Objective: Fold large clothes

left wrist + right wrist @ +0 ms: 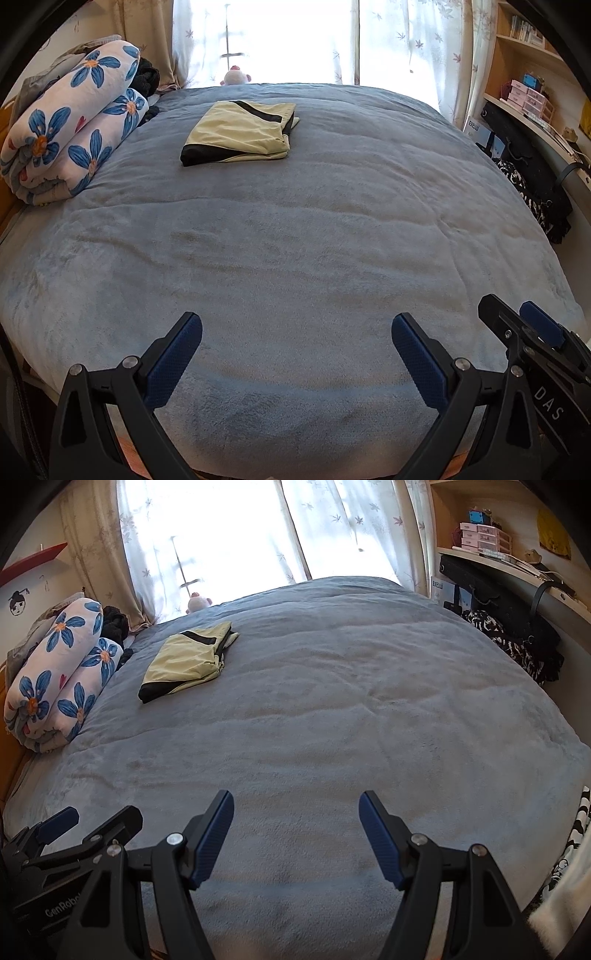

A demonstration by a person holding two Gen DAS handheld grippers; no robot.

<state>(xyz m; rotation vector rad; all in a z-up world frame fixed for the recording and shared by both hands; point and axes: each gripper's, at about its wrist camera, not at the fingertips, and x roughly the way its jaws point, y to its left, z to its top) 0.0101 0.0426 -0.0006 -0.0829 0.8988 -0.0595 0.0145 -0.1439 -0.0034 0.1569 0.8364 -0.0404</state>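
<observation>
A pale yellow garment with black trim (240,133) lies folded into a flat rectangle on the far left part of the blue-grey bed (295,240). It also shows in the right wrist view (186,661). My left gripper (297,332) is open and empty, held over the near edge of the bed, far from the garment. My right gripper (296,808) is open and empty too, just right of the left one; it shows in the left wrist view (517,317). The left gripper shows at the lower left of the right wrist view (99,821).
A rolled floral quilt (70,125) lies at the bed's left side (59,672), with dark clothes behind it. A pink plush toy (236,75) sits at the far edge by the curtained window. A desk and shelves with boxes (528,96) and a dark bag (517,635) stand at the right.
</observation>
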